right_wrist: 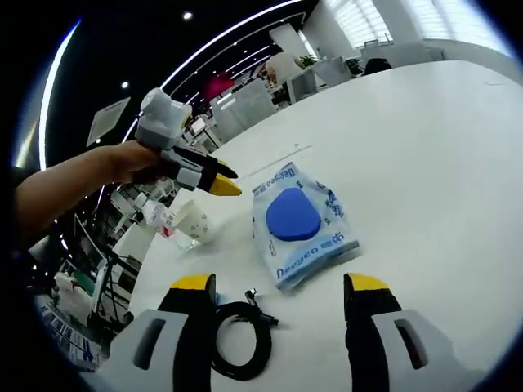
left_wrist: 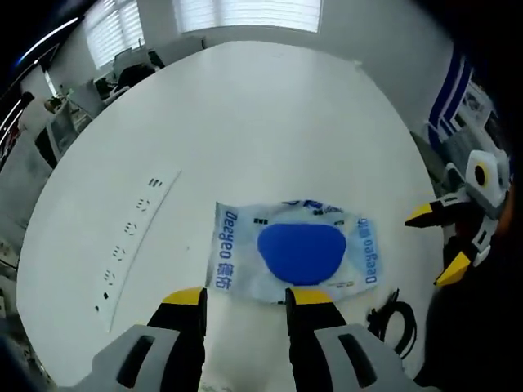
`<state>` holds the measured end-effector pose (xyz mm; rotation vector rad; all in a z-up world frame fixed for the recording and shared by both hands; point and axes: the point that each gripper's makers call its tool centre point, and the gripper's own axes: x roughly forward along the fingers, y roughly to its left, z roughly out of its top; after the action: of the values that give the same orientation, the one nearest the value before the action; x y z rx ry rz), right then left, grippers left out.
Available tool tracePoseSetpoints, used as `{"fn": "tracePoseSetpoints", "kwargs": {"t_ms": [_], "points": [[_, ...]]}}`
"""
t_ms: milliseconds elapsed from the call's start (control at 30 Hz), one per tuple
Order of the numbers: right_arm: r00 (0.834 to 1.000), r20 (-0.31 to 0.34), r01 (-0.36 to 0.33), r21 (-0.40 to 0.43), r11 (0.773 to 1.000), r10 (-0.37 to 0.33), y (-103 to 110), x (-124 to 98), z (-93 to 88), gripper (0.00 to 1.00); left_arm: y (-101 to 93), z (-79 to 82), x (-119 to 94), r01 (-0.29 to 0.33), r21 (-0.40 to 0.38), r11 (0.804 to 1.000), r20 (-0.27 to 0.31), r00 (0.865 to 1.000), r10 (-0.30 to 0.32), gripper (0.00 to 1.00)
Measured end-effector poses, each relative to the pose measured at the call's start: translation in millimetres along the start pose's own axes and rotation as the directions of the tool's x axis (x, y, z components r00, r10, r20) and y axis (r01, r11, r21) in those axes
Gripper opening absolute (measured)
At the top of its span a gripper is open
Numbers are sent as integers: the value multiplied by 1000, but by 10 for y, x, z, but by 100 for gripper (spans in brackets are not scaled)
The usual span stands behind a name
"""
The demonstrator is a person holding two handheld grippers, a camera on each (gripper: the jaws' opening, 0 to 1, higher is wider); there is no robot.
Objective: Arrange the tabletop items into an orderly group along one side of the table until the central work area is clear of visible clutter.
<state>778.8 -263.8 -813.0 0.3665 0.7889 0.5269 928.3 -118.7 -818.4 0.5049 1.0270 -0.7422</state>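
- Translucent wet-wipe pack with blue oval lid (left_wrist: 298, 251) lies flat on the round white table (left_wrist: 270, 114), just beyond the left gripper (left_wrist: 245, 298), whose jaws stand apart, holding nothing.
- Right gripper (right_wrist: 276, 284): jaws wide, empty; pack ahead, apart.
- Coiled black cable (right_wrist: 237, 339) near its left jaw.
- White paper cup (right_wrist: 194, 220) lies left of the pack.

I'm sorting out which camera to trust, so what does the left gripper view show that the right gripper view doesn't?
Left gripper view alone: a row of small dark marks on the white table.

Right gripper view alone: a paper cup and a small bottle lying near the table edge.

Both: the wet-wipes pack, the coiled black cable, and both grippers, left and right, open.
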Motion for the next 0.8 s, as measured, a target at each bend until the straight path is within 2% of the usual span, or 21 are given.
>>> {"fn": "tracePoseSetpoints", "kwargs": {"t_ms": [133,300,367,433,500,633,800], "points": [[1000,-18,2,14,1000,-1,-29,52,-22,59,34,-68,41,-1,11,1000,-28,1000,2,37],[1000,-30,4,29,1000,-3,-49,66,-51,60,63,-86,98,8,2,1000,-29,1000,-8,37],[999,-36,4,37,999,-3,-70,92,-52,60,38,-61,111,46,-48,998,-7,999,-47,37],[999,-37,6,41,999,-4,-108,119,-56,60,20,-30,94,61,-72,996,11,998,-61,37],[999,-36,10,43,999,-8,-126,120,-52,60,19,-12,75,61,-63,996,16,998,-60,37],[999,-35,16,77,997,-13,-169,134,-65,60,74,-53,116,57,-34,998,-13,998,-58,36],[999,-38,2,104,995,2,-164,203,-67,58,126,-111,214,57,-41,998,-44,997,-59,34]]}}
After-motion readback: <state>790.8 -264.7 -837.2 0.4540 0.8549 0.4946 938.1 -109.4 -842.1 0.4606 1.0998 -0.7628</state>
